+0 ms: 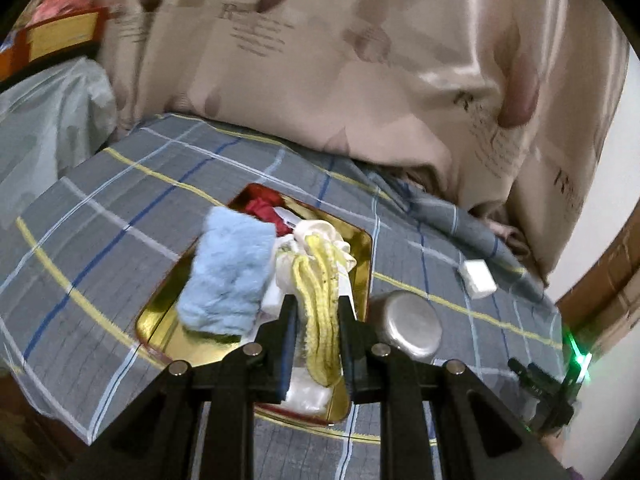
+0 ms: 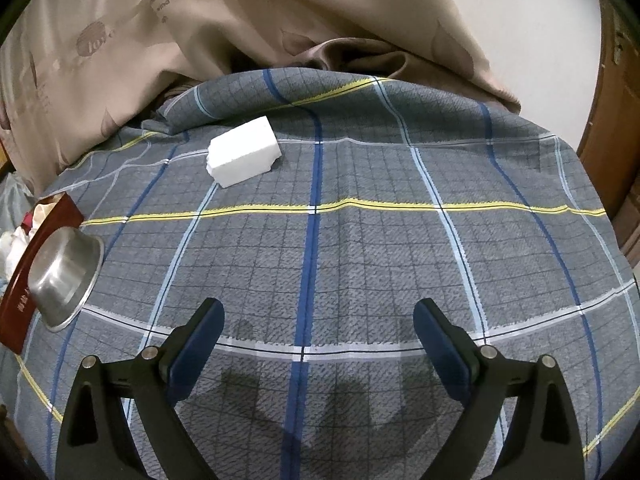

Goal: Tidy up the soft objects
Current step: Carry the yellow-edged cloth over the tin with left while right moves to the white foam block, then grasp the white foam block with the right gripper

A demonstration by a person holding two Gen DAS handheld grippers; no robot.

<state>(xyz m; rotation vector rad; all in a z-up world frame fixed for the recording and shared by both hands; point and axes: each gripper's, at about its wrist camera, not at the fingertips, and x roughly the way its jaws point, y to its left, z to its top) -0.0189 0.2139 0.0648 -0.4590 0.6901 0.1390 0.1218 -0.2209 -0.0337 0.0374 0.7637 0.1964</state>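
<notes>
My left gripper (image 1: 318, 308) is shut on a yellow fuzzy cloth (image 1: 322, 312), held over a gold-lined tin box (image 1: 362, 264). In the box lie a light blue fluffy cloth (image 1: 228, 272), a cream cloth (image 1: 320, 236), a red item (image 1: 262, 208) and a white piece (image 1: 308, 394). My right gripper (image 2: 318, 312) is open above the plaid bed cover, with nothing between its fingers. A white foam block (image 2: 242, 152) lies beyond it on the cover and appears in the left wrist view as the foam block (image 1: 478, 278).
An upturned steel bowl (image 1: 408, 322) leans against the box's right side, seen as the steel bowl (image 2: 64, 270) beside the box's red wall (image 2: 24, 284). A beige curtain (image 1: 360, 60) hangs behind the bed. The grey plaid cover (image 2: 360, 260) drops off at the edges.
</notes>
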